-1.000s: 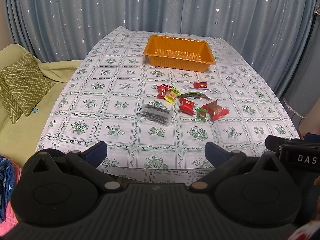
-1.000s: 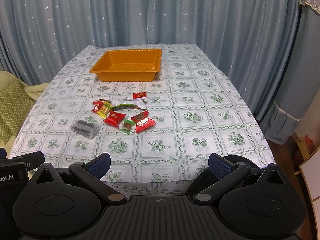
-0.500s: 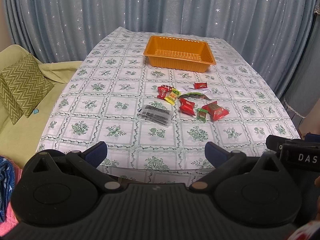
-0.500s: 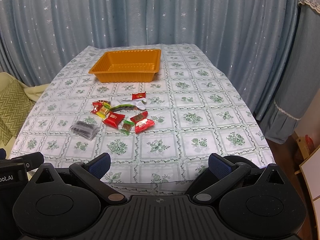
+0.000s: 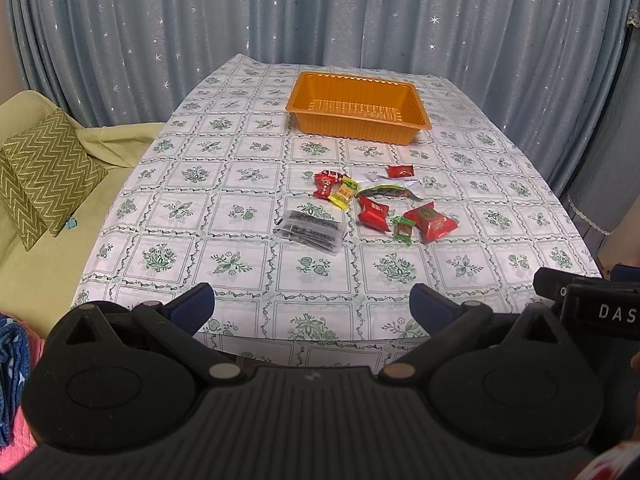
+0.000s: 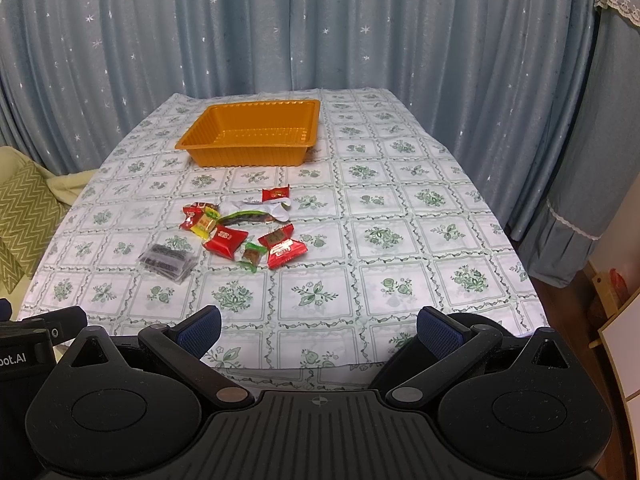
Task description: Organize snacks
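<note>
Nothing is picked yet, by the look of it — the sorting has not begun. The left gripper [image 5: 312, 300] hangs over the near table edge, fingers spread and empty. At its 12 o'clock lies the clear flat packet of dark strips [image 5: 311, 231]; at 1 o'clock the loose red, yellow and green wrapped sweets [image 5: 374, 213]. The empty orange ribbed plastic tray [image 5: 357, 109] sits beyond. The right gripper [image 6: 319, 326] is likewise spread, sweets at its 11 o'clock. Next: reach forward, descend on one piece — bare floral tablecloth [image 6: 400, 272] on the right gives room.
</note>
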